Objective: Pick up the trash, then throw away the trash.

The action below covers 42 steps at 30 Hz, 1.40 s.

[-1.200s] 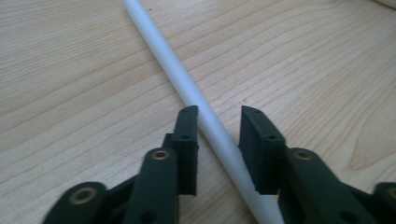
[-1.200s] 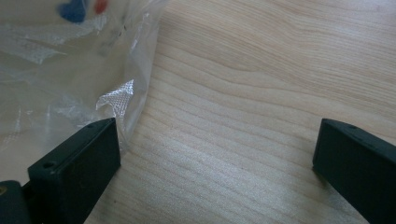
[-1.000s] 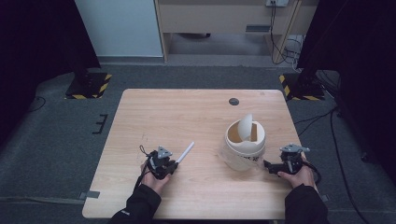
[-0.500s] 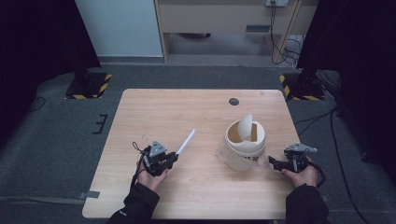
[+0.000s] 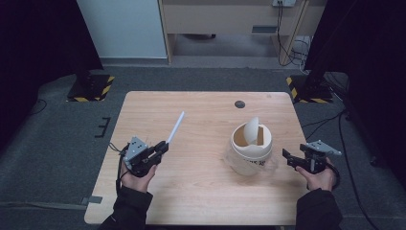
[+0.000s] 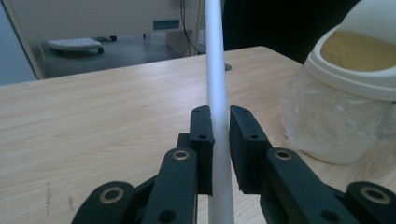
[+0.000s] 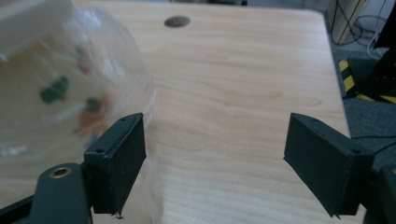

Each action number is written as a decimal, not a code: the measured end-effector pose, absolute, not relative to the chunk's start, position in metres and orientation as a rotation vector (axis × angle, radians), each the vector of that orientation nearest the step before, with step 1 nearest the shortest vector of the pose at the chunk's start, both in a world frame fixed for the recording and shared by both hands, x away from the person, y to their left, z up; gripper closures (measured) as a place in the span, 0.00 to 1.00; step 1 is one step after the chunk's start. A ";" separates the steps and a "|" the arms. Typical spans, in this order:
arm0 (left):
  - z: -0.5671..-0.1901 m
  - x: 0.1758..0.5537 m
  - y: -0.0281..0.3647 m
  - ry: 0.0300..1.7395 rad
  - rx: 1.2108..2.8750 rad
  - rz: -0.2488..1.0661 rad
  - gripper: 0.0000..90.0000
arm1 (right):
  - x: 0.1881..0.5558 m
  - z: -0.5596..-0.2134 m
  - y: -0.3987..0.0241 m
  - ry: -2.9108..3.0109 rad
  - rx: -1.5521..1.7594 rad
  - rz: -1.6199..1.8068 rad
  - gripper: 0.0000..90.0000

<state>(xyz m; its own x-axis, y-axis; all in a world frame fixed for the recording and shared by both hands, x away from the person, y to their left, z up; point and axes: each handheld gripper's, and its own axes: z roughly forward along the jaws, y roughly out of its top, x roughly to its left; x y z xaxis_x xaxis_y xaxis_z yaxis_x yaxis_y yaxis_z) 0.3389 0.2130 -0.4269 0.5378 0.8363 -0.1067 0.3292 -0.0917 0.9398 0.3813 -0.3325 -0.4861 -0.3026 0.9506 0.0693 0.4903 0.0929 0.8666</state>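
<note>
Holding a white tube (image 6: 217, 84) in my left gripper (image 5: 160, 148), I see its jaws pinched on the lower part, the tube raised off the table (image 5: 201, 191) and pointing up and away; my right gripper (image 5: 293, 158) sits just beside the small bin (image 5: 250, 153) with its jaws spread wide, nothing between them; the bin's swing lid (image 5: 251, 130) is tipped open; I judge the pick-up done, and, if the tube belongs in the bin, the carry across and the drop remain.
</note>
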 end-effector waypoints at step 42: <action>-0.378 0.334 0.148 0.730 1.582 0.587 0.88 | 0.358 -0.337 -0.254 1.696 1.050 1.744 0.33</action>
<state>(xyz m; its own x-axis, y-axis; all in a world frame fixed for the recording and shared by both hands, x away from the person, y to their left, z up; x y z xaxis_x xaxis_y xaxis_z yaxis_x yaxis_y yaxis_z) 0.3336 0.1479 -0.3783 0.6715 0.7402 -0.0355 0.1243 -0.0653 0.9901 0.3577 -0.2538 -0.3367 -0.5856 0.7884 0.1882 0.1663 -0.1104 0.9799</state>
